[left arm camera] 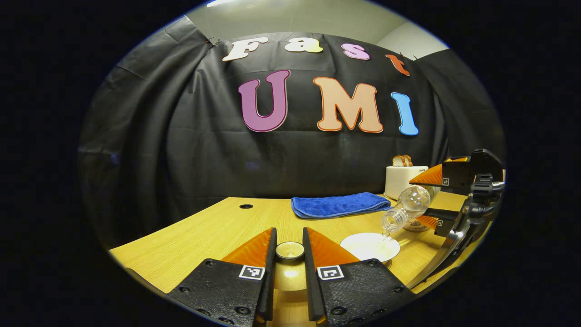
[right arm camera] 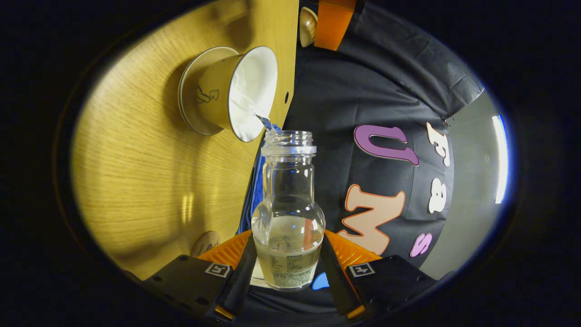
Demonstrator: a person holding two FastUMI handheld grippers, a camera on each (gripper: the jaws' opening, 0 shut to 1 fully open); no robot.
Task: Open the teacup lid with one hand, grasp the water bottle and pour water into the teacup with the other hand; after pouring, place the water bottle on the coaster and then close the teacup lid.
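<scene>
Wooden table (left arm camera: 218, 227): blue towel (left arm camera: 338, 204) at far side. Right gripper (right arm camera: 287, 263) clamped on water bottle (right arm camera: 288, 218), tipped, water streaming into open teacup (right arm camera: 231, 93) on its saucer, right of the left gripper (left arm camera: 289, 252), which pinches teacup lid (left arm camera: 290, 250) by its knob, lifted.

Open tabletop (left arm camera: 195, 231) lies left of the left gripper (left arm camera: 289, 247), up to the booth wall. To its right, teacup (left arm camera: 370, 246), tilted water bottle (left arm camera: 406, 206) and right gripper (left arm camera: 454, 200) crowd the way. Behind them, a folded blue towel (left arm camera: 338, 204) and a toaster (left arm camera: 401, 179) block the far edge.
</scene>
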